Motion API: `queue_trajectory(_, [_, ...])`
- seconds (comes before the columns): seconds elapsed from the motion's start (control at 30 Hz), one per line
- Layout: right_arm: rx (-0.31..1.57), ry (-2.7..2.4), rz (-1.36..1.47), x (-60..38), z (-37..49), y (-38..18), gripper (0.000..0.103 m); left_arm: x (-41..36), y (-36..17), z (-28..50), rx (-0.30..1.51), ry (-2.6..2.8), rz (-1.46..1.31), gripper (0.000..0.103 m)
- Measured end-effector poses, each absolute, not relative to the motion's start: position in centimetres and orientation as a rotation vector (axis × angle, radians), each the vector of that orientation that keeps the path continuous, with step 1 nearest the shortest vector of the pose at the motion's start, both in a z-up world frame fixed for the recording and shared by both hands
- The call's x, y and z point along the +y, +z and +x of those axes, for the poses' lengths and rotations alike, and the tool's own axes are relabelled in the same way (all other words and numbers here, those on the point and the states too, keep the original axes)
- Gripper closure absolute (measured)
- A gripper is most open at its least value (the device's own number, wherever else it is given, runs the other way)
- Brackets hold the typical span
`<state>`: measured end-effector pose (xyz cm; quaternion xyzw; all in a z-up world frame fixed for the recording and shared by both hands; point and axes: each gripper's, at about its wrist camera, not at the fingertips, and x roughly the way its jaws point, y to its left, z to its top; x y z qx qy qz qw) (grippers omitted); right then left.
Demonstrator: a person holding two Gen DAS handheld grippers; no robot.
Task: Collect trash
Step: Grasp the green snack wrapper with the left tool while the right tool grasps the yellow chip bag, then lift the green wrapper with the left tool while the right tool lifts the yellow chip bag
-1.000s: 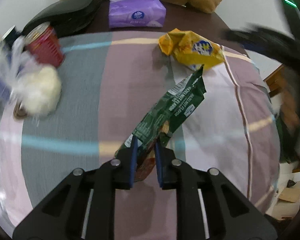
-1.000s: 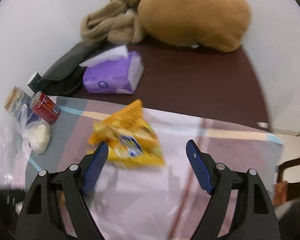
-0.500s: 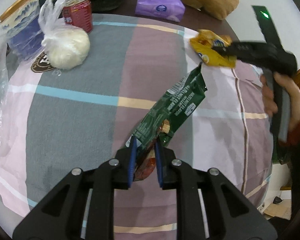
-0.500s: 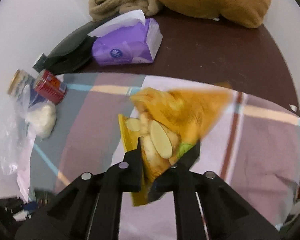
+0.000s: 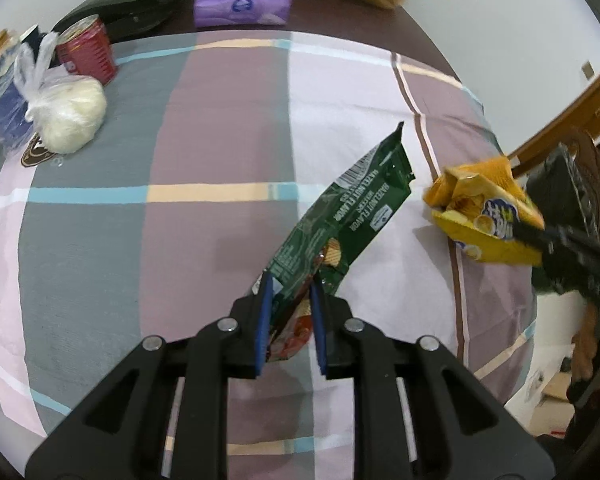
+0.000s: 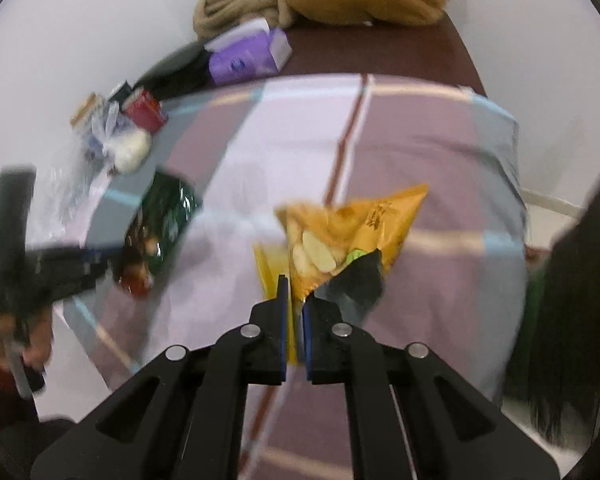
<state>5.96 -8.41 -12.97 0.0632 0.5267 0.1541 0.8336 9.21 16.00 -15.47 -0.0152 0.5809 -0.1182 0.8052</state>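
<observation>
Poking up from the right claw (image 6: 295, 300) (clamped): yellow chip bag (image 6: 352, 236)

Bench (image 5: 428, 44): dark brown top, largely covered by a plaid cloth (image 5: 220, 128) in grey, mauve and pale pink with blue and cream stripes. Wall (image 6: 80, 20): plain white, behind the bench. Wooden furniture frame (image 5: 560, 120): brown, at right. Floor (image 5: 540, 396): pale, with cardboard scraps.
</observation>
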Motion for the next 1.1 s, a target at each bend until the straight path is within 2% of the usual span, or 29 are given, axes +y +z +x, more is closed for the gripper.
queue_trajectory(0.07, [1.125, 0.308, 0.124, -8.8, 4.8, -13.1, 0.095, 15.6, -15.4, 8.9, 1.243, -0.262, -0.024, 0.069])
queue_trajectory(0.1, [1.13, 0.3, 0.125, -9.1, 4.3, -13.1, 0.093, 15.5, -15.2, 8.8, 1.238, -0.255, -0.014, 0.055])
queue_trajectory(0.13, [1.132, 0.286, 0.128, -9.4, 3.9, -13.1, 0.085, 15.4, -15.1, 8.8, 1.233, -0.244, -0.006, 0.041])
queue_trajectory(0.17, [1.125, 0.266, 0.128, -9.7, 3.7, -12.9, 0.067, 15.3, -14.8, 8.9, 1.219, -0.23, 0.002, 0.038])
queue_trajectory(0.2, [1.117, 0.251, 0.126, -9.9, 3.5, -12.8, 0.054, 15.3, -14.6, 9.0, 1.209, -0.223, 0.003, 0.034])
queue_trajectory(0.23, [1.104, 0.222, 0.122, -10.2, 3.5, -12.7, 0.035, 15.3, -14.5, 9.1, 1.208, -0.221, -0.001, 0.031])
queue_trajectory(0.27, [1.092, 0.195, 0.122, -10.5, 3.6, -12.6, 0.033, 15.2, -14.4, 9.2, 1.21, -0.223, -0.006, 0.03])
queue_trajectory(0.4, [1.09, 0.196, 0.134, -10.2, 4.8, -12.6, 0.031, 14.2, -14.4, 9.6, 1.212, -0.243, 0.007, 0.026])
queue_trajectory(0.67, [1.182, 0.146, 0.115, -8.2, 8.5, -15.8, 0.031, 11.9, -16.0, 11.1, 1.23, -0.258, 0.07, 0.026])
queue_trajectory(0.87, [1.203, 0.114, 0.047, -6.7, 8.9, -16.6, 0.031, 10.4, -16.6, 10.9, 1.182, -0.19, 0.251, 0.027])
queue_trajectory(0.93, [1.195, 0.107, 0.036, -6.5, 9.0, -16.6, 0.033, 10.4, -16.9, 10.9, 1.195, -0.2, 0.249, 0.038])
queue_trajectory(1.03, [1.193, 0.109, 0.029, -6.3, 8.9, -16.6, 0.049, 10.4, -17.5, 10.9, 1.224, -0.204, 0.246, 0.051])
queue_trajectory(1.1, [1.183, 0.113, 0.024, -6.2, 8.8, -16.5, 0.055, 10.5, -17.8, 10.8, 1.234, -0.205, 0.25, 0.061])
